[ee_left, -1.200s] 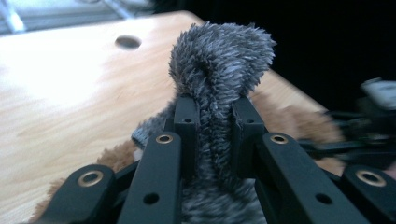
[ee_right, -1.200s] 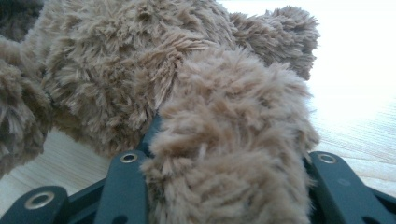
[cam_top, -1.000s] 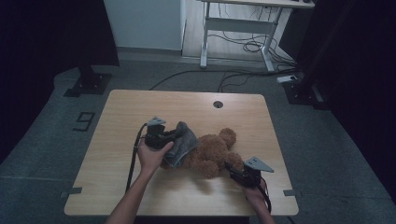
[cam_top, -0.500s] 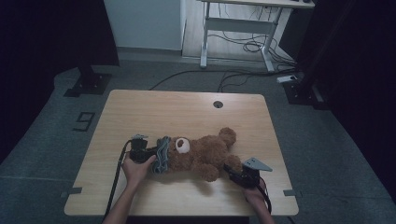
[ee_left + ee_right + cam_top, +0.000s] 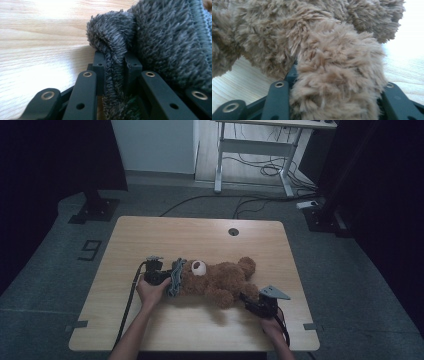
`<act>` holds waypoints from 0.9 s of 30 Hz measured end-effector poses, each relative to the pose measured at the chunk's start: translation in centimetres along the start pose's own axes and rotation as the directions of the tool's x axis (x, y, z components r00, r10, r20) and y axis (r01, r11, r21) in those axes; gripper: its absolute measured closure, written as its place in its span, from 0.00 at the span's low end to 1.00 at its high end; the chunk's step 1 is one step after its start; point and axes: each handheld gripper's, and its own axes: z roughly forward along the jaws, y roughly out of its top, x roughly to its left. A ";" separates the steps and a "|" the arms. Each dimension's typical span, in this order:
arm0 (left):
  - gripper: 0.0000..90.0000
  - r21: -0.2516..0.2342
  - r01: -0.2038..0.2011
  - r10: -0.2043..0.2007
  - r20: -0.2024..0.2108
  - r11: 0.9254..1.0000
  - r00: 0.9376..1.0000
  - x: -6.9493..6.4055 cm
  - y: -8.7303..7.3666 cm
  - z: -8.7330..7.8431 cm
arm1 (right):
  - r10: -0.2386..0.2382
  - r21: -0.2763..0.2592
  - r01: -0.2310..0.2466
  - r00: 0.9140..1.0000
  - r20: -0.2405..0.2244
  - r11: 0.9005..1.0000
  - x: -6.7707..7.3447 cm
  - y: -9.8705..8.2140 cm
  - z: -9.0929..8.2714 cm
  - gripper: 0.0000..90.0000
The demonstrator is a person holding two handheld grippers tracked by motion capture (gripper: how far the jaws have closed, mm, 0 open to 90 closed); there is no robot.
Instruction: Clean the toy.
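A brown teddy bear [image 5: 220, 280] lies on the wooden table [image 5: 200, 230], head to the left, white muzzle [image 5: 198, 267] showing. A grey fuzzy cloth [image 5: 176, 277] bunches at its head. My left gripper [image 5: 167, 279] is low on the table, shut on a fold of that cloth [image 5: 162, 37], which is pinched between its fingertips [image 5: 116, 60]. My right gripper [image 5: 247, 299] is at the bear's lower end. The bear's leg [image 5: 337, 57] fills the gap between its jaws [image 5: 337, 82], fur against both. These jaws have just been opening.
A round cable hole [image 5: 233, 231] sits near the table's far edge. Behind the table stands a white desk frame [image 5: 250, 150] with cables on the floor. A dark stand base [image 5: 95, 210] is at the far left. Bare wood lies around the bear.
My left hand came down and to the left with the grey cloth, drawing it off the bear's face to the tabletop. The bear's muzzle is now uncovered. The right hand stayed put.
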 end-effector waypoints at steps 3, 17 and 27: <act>0.83 -0.017 -0.014 0.013 -0.009 1.000 1.000 0.1 -0.5 -1.5 | 0.004 -0.009 -0.004 1.000 0.003 1.000 -0.2 0.0 -0.2 0.49; 0.81 -0.057 -0.053 0.048 -0.085 0.997 0.995 2.3 -4.2 -8.9 | 0.016 -0.054 -0.017 1.000 -0.010 0.998 -0.7 -0.1 -1.9 0.26; 0.74 -0.033 -0.013 0.008 -0.166 0.999 0.986 5.1 -7.3 -12.3 | 0.015 -0.084 -0.017 1.000 -0.023 0.996 -1.2 -0.1 -3.4 0.20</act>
